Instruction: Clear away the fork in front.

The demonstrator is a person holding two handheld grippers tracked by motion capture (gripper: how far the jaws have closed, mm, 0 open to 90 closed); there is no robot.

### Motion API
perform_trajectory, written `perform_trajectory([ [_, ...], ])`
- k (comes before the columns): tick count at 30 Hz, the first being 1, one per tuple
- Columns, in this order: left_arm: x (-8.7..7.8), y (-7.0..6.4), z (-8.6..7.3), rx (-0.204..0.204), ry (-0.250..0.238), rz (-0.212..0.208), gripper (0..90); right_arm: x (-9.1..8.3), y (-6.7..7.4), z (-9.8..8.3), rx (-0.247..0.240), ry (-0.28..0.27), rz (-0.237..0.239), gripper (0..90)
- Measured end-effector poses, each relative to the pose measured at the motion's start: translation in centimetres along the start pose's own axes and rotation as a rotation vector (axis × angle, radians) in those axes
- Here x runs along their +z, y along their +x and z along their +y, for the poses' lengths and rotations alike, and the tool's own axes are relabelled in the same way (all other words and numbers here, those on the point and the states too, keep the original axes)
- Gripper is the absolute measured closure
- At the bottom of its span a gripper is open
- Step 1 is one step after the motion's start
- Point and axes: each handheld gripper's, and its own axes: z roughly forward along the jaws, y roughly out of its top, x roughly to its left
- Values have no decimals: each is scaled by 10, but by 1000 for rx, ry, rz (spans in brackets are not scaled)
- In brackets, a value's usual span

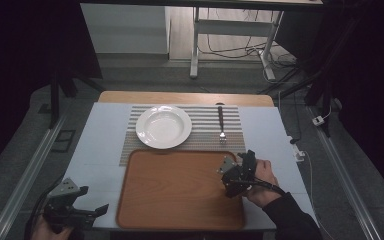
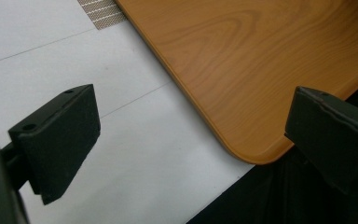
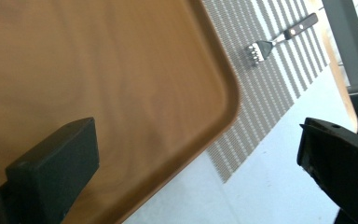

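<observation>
High view: the wooden tray [image 1: 180,187] lies near on the table [image 1: 95,150]; both the left gripper [image 1: 87,212] and right gripper [image 1: 237,172] flank it with fingers spread, likely to grasp its edges.

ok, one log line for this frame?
left gripper: open, by tray near corner | right gripper: open, over tray's right edge | plate, fork: on placemat, untouched
</observation>
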Motion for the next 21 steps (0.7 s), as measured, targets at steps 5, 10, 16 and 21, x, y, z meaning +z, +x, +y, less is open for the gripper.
perform_trajectory([
  [5,0,0,0,1,3,-1,37,8,-10,6,-11,6,-17,0],
  [10,0,0,0,0,3,-2,37,22,-23,13,-36,21,-30,0],
  [16,0,0,0,-1,3,-3,37,34,-36,19,-42,29,-52,0],
  [21,0,0,0,-2,4,-5,38,45,-47,25,-55,48,-66,0],
])
